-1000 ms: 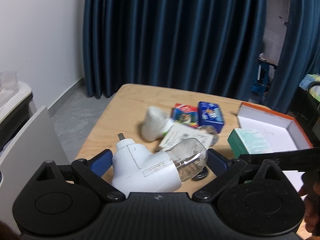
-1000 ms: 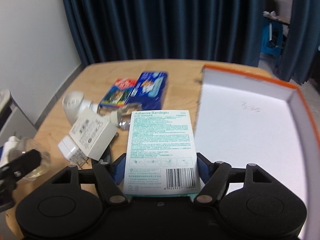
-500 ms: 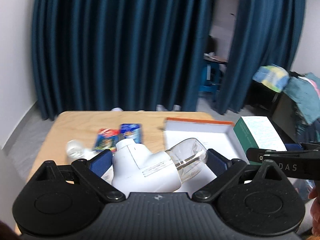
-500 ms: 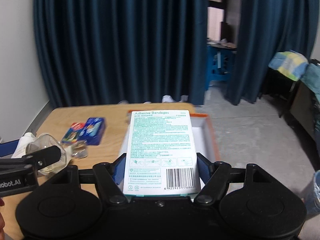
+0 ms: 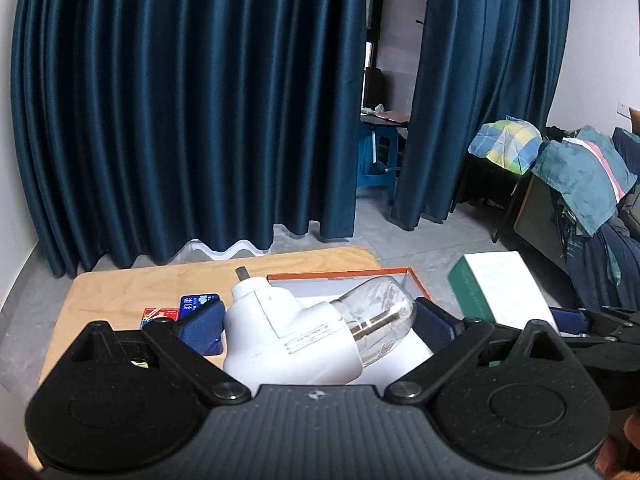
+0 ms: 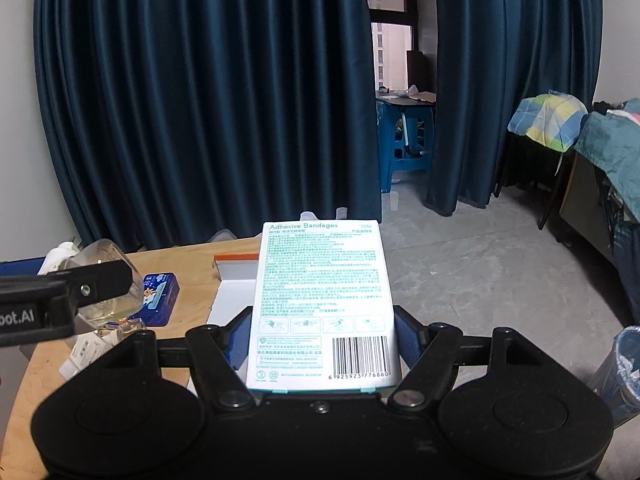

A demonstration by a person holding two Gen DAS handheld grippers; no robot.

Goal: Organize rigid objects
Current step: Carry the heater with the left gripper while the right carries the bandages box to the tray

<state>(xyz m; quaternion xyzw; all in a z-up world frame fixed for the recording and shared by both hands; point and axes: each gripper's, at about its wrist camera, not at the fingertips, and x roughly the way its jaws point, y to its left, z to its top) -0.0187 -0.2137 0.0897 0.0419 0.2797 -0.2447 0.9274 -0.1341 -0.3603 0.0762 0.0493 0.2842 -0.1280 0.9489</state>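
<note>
My left gripper (image 5: 316, 320) is shut on a white plug-in device with a clear bottle (image 5: 312, 340), held in the air above the orange-rimmed white box (image 5: 344, 280). My right gripper (image 6: 322, 332) is shut on a white and green adhesive bandages box (image 6: 322, 300), also raised; the same box shows at the right of the left wrist view (image 5: 500, 292). The orange-rimmed box also shows in the right wrist view (image 6: 234, 260). The left gripper with its bottle appears at the left of the right wrist view (image 6: 80, 296).
On the wooden table (image 5: 140, 292) lie a blue packet (image 5: 198, 304) and a red packet (image 5: 158, 314); the blue one also shows in the right wrist view (image 6: 160, 300), with a white adapter (image 6: 86, 354) nearby. Dark curtains hang behind. Furniture with clothes stands at the right.
Both grippers have lifted and tilted up with their objects. The view swung from the table's left side towards the orange-rimmed box and the room on the right.
</note>
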